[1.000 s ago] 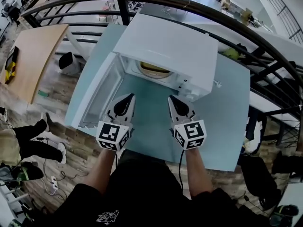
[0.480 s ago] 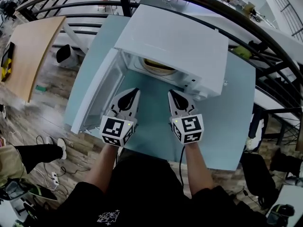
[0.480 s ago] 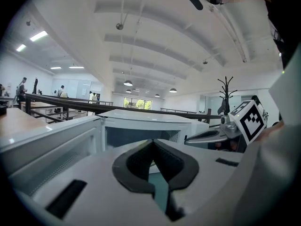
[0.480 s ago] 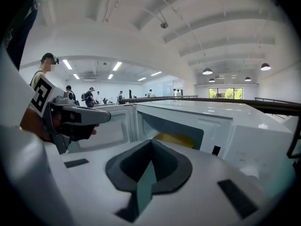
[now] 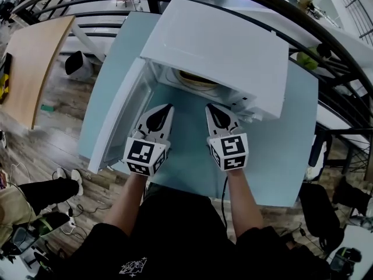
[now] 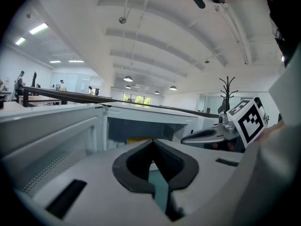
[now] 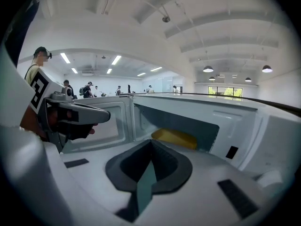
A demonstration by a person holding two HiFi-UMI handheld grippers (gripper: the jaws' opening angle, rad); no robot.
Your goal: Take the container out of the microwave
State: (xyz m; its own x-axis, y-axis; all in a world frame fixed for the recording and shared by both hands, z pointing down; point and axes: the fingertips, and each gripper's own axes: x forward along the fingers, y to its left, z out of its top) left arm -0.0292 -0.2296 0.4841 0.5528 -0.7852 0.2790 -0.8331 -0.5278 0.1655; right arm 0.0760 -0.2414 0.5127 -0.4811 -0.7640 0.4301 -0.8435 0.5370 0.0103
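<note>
Both grippers sit poised before the open microwave point(image 5: 233, 45). The left gripper point(image 5: 168, 109) and right gripper point(image 5: 210, 108) each have jaws pressed together, with nothing between them. The yellow container point(image 7: 175, 138) sits well back inside. The risk: going in with jaws unopened could shove it deeper, or clip the door point(image 5: 122, 118).
</note>
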